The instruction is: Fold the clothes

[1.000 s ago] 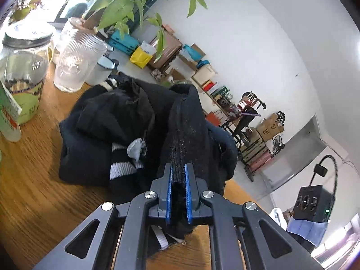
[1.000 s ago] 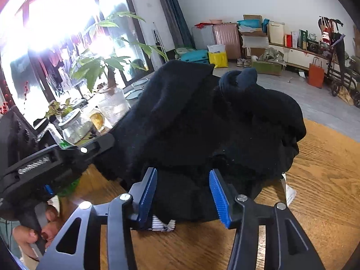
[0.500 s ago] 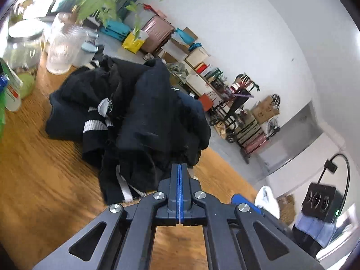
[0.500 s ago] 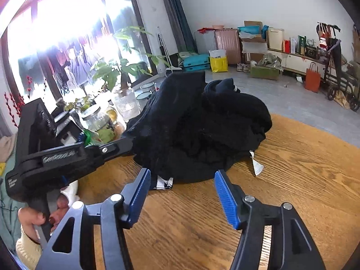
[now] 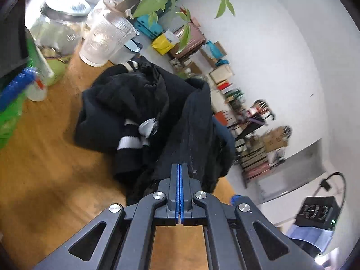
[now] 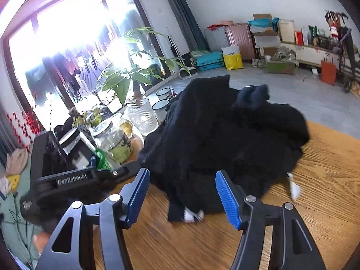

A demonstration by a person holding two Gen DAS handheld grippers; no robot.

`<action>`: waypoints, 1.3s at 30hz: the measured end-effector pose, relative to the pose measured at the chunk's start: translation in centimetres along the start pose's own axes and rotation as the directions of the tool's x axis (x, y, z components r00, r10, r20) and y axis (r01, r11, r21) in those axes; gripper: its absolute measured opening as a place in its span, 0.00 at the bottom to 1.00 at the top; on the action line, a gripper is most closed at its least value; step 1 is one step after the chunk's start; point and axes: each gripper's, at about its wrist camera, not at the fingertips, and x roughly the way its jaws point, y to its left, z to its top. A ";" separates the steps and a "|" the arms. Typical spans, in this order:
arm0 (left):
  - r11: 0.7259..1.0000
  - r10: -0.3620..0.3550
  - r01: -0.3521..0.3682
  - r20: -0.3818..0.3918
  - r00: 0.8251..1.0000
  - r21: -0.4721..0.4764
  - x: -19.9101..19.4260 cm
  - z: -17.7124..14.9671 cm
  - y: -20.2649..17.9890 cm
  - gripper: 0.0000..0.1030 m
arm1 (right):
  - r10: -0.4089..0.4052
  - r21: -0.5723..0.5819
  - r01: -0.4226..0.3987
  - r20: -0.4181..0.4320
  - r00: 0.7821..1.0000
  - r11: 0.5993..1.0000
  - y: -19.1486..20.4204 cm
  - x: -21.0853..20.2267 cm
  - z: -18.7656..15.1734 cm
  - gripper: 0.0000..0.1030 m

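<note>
Item: black garment [image 5: 144,103], crumpled heap with white-striped cuffs, on my wooden table [image 5: 45,180], at 12 o'clock from both tongs. My left gripper [image 5: 179,168]: blue pads pressed together at the heap's near edge; whether cloth is pinched, I cannot tell. My right gripper [image 6: 182,189]: spread wide, holding nothing. Ribbed glass [image 5: 105,40] at 10 o'clock.

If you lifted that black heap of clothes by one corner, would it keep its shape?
Probably not. The black clothes lie crumpled in soft folds, so they would likely sag and unfurl. A striped cuff hangs loose and might trail along the wooden table.
</note>
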 end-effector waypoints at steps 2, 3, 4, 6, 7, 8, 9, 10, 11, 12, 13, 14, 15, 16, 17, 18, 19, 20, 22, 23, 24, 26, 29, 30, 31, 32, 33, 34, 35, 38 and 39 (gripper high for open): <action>1.000 -0.014 0.014 -0.005 1.000 -0.009 0.5 0.1 0.3 0.01 | 0.006 0.011 -0.006 0.000 1.000 1.000 0.1 1.2 0.4 0.64; 1.000 -0.018 0.018 -0.006 1.000 -0.012 0.6 0.2 0.4 0.01 | 0.007 0.017 -0.007 -0.005 1.000 1.000 0.0 1.9 0.6 0.64; 1.000 -0.021 0.021 -0.008 1.000 -0.014 0.8 0.2 0.5 0.01 | 0.009 0.023 -0.009 -0.011 1.000 1.000 -0.1 2.5 0.6 0.64; 0.999 -0.029 0.029 -0.010 1.000 -0.020 1.1 0.3 0.7 0.04 | 0.012 0.037 -0.011 -0.021 1.000 0.999 -0.4 3.6 0.6 0.64; 0.999 -0.032 0.032 -0.011 0.999 -0.023 1.3 0.4 0.8 0.09 | 0.012 0.046 -0.011 -0.025 1.000 0.999 -0.6 4.0 0.6 0.64; 0.999 -0.035 0.035 -0.005 0.999 -0.036 1.1 0.5 1.0 0.14 | 0.021 0.062 -0.019 -0.027 0.999 0.998 -0.9 4.3 0.5 0.64; 0.998 -0.037 0.038 0.007 0.999 -0.054 0.8 0.7 1.3 0.29 | 0.031 0.078 -0.028 -0.029 0.999 0.997 -1.2 4.6 0.4 0.64; 0.998 -0.032 0.033 0.017 0.999 -0.060 0.5 0.9 1.5 0.55 | 0.040 0.095 -0.037 -0.031 0.999 0.995 -1.5 5.0 0.4 0.64; 0.998 -0.026 0.028 0.037 0.999 -0.059 0.1 1.0 1.6 0.67 | 0.050 0.111 -0.046 -0.033 0.998 0.993 -1.8 5.3 0.3 0.64; 0.998 -0.019 0.023 0.059 0.998 -0.056 -0.3 1.1 1.7 0.75 | 0.061 0.127 -0.056 -0.036 0.997 0.990 -2.1 5.5 0.3 0.64; 0.998 -0.025 0.029 0.069 0.997 -0.052 -0.5 1.2 1.7 0.75 | 0.063 0.129 -0.058 -0.037 0.997 0.990 -2.1 5.6 0.2 0.64; 0.998 -0.034 0.037 0.077 0.996 -0.048 -0.7 1.3 1.8 0.75 | 0.063 0.131 -0.058 -0.037 0.997 0.990 -2.2 5.7 0.2 0.64; 0.998 -0.027 0.031 0.076 0.997 -0.046 -0.6 1.4 1.8 0.75 | 0.064 0.132 -0.059 -0.038 0.997 0.990 -2.3 5.8 0.1 0.65; 0.999 -0.020 0.023 0.065 0.998 -0.041 -0.4 1.4 1.9 0.75 | 0.062 0.126 -0.057 -0.040 0.997 0.990 -2.2 5.9 0.1 0.65; 0.999 -0.013 0.015 0.053 0.999 -0.035 -0.1 1.3 2.0 0.75 | 0.061 0.120 -0.055 -0.042 0.997 0.991 -2.2 6.0 0.1 0.65; 1.000 -0.006 0.007 0.041 0.999 -0.029 0.2 1.3 2.0 0.74 | 0.060 0.116 -0.054 -0.046 0.997 0.992 -2.1 6.1 0.0 0.65; 1.000 0.001 0.000 0.029 1.000 -0.023 0.5 1.2 2.1 0.74 | 0.061 0.112 -0.055 -0.048 0.997 0.992 -2.0 6.2 0.0 0.65; 1.000 -0.019 0.019 0.021 1.000 -0.021 0.8 1.1 2.1 0.73 | 0.061 0.110 -0.056 -0.049 0.997 0.992 -1.9 6.4 0.0 0.65; 0.997 -0.069 0.069 0.011 0.998 -0.023 1.4 0.8 2.0 0.53 | 0.064 0.109 -0.058 -0.051 0.997 0.992 -1.8 6.8 -0.1 0.65; 0.997 -0.079 0.079 0.003 0.997 -0.023 1.7 0.7 2.0 0.47 | 0.065 0.110 -0.059 -0.051 0.997 0.992 -1.8 7.0 -0.1 0.65; 0.996 -0.084 0.084 -0.007 0.996 -0.021 2.0 0.5 2.0 0.35 | 0.074 0.115 -0.068 -0.049 0.996 0.991 -1.7 7.2 0.0 0.64; 0.999 -0.052 0.052 -0.010 0.999 0.012 2.5 0.2 1.9 0.25 | 0.094 0.125 -0.087 -0.052 0.994 0.988 -1.5 8.0 0.0 0.52; 0.998 -0.053 0.053 -0.008 0.999 0.015 2.7 0.0 1.9 0.20 | 0.105 0.131 -0.097 -0.061 0.993 0.987 -1.2 8.8 -0.3 0.29; 0.998 -0.063 0.063 -0.013 0.998 0.022 2.7 -0.1 1.8 0.19 | 0.104 0.125 -0.096 -0.063 0.993 0.987 -1.1 8.9 -0.4 0.23; 0.997 -0.072 0.072 -0.017 0.997 0.029 2.7 -0.2 1.7 0.19 | 0.086 0.107 -0.080 -0.058 0.995 0.991 -0.8 8.8 -0.6 0.16; 0.997 -0.074 0.074 -0.020 0.997 0.034 2.8 -0.3 1.4 0.19 | 0.079 0.096 -0.074 -0.056 0.995 0.993 -0.7 8.6 -0.8 0.14; 0.996 -0.073 0.074 -0.024 0.997 0.039 3.0 -0.5 1.2 0.19 | 0.073 0.087 -0.069 -0.054 0.996 0.994 -0.7 8.5 -0.9 0.13; 0.996 -0.073 0.074 -0.027 0.997 0.043 3.1 -0.7 0.9 0.18 | 0.071 0.084 -0.066 -0.053 0.996 0.994 -0.7 8.2 -1.0 0.12; 0.996 -0.073 0.074 -0.031 0.997 0.048 3.3 -0.9 0.7 0.18 | 0.063 0.079 -0.059 -0.048 0.997 0.995 -0.7 7.9 -1.0 0.12; 0.996 -0.069 0.072 -0.043 0.997 0.060 3.4 -1.6 -0.3 0.18 | 0.041 0.067 -0.038 -0.053 0.998 0.997 -1.0 6.9 -1.1 0.11; 0.996 -0.067 0.069 -0.048 0.997 0.061 3.3 -1.8 -0.7 0.18 | 0.053 0.086 -0.048 -0.055 0.997 0.995 -1.3 6.5 -1.1 0.11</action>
